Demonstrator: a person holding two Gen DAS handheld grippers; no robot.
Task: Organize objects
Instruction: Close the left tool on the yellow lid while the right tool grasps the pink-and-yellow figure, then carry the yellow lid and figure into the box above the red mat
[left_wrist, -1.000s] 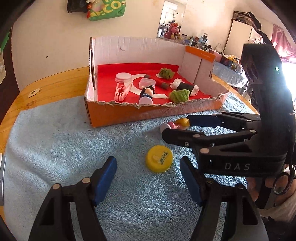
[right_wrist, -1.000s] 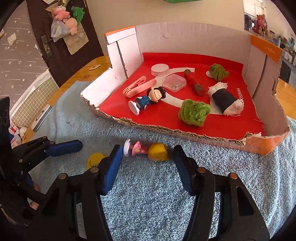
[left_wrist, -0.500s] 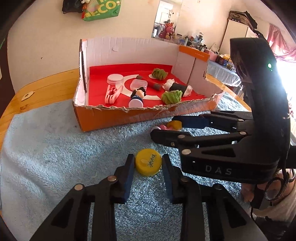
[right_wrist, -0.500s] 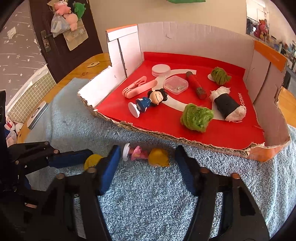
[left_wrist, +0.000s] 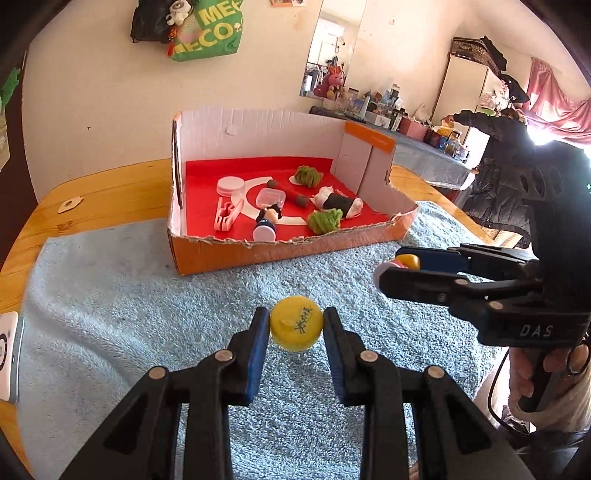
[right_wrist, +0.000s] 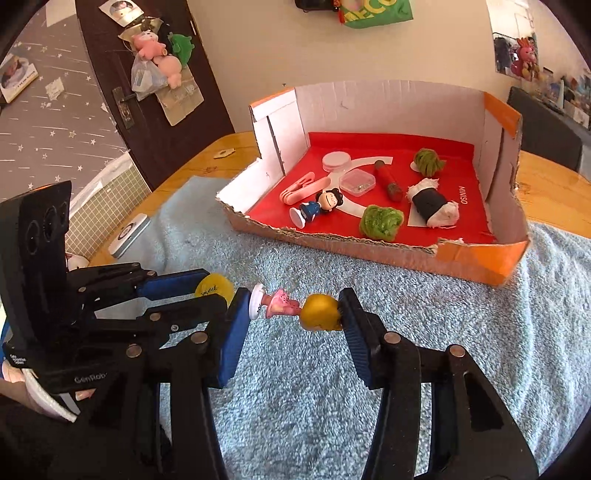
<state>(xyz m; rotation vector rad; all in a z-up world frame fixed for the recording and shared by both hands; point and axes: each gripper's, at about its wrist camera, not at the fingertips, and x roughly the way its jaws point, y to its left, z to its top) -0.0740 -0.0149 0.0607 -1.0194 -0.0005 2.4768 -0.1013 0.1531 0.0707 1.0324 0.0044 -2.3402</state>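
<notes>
Change: both grippers have closed since the earlier frame, and their loads look lifted off the blue towel (left_wrist: 110, 295).
Left gripper (left_wrist: 296, 326): clamps yellow cap (left_wrist: 296, 326).
Right gripper (right_wrist: 294, 312): pinches yellow-haired figurine (right_wrist: 295, 308) end to end.
Advice: carry both level to the cardboard box (right_wrist: 480, 266) at 12 o'clock; release low.

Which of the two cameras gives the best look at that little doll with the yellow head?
The right wrist view: the doll lies whole, crosswise between the right gripper pads. The left wrist view shows only its yellow head and a bit of pink behind that gripper's finger.
</notes>
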